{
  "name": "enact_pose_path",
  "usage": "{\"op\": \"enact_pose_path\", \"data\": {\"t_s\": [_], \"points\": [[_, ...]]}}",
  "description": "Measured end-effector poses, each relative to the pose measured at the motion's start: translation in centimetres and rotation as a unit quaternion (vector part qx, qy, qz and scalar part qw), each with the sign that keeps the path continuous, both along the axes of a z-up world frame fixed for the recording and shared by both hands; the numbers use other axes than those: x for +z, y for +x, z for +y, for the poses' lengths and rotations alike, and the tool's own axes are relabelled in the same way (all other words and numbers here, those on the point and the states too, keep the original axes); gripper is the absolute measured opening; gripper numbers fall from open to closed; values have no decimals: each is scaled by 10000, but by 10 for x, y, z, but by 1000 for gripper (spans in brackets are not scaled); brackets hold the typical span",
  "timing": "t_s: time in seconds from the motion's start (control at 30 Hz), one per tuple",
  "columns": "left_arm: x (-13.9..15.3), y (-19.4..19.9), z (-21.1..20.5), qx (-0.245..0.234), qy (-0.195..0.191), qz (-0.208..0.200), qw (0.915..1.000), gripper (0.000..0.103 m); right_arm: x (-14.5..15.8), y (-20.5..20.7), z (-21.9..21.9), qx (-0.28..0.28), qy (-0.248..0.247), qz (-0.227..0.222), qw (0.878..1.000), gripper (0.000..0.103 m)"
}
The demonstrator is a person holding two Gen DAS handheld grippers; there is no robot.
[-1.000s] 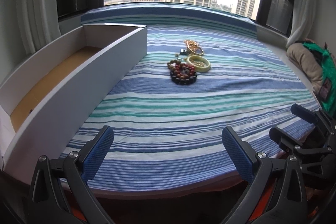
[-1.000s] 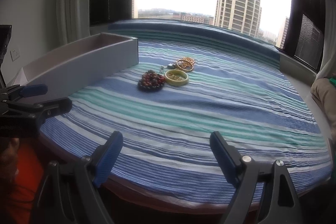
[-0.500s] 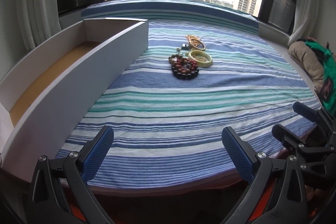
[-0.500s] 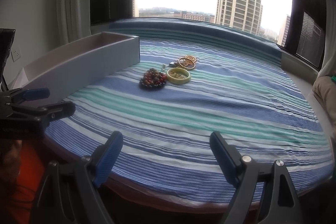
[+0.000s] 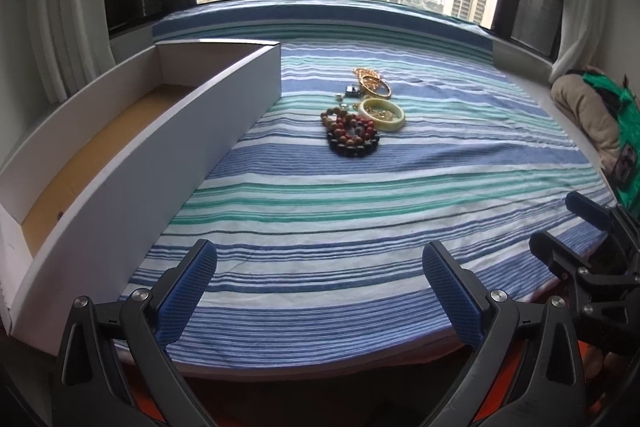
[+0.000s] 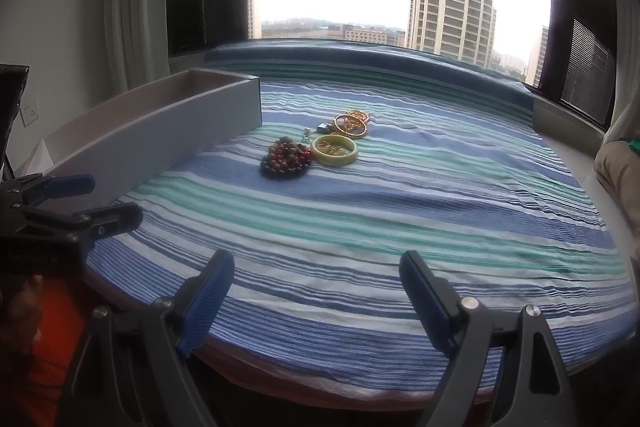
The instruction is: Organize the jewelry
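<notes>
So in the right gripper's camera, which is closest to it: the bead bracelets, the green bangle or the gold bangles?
1. Bead bracelets, nearest, left of the pile.
2. Green bangle, just behind, to their right.
3. Gold bangles, farthest, toward the window.

Jewelry pile (image 5: 360,115) mid-cloth (image 5: 360,211), open box (image 5: 120,163) to its left, bundle (image 5: 588,115) far right

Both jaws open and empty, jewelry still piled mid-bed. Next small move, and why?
Probably ease the right gripper forward toward the bead bracelet, the pile's nearest piece. Both grippers hang at the bed's near edge, well short of the jewelry, and the long box beside it looks empty.
</notes>
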State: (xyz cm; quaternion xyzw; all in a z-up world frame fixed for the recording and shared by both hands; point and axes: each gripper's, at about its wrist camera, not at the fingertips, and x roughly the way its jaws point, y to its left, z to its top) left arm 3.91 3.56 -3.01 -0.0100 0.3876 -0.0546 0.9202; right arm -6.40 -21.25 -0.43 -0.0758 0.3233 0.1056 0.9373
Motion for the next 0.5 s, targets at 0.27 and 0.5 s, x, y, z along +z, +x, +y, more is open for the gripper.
{"op": "enact_pose_path", "data": {"t_s": [0.27,0.5], "points": [[24,39,8,-199,-418,159,9988,102,-5,12,-28,-375,218,114,9990,86],[21,107,-24,-660,-172,588,9959,101,-12,14,-38,-429,253,170,9986,86]]}}
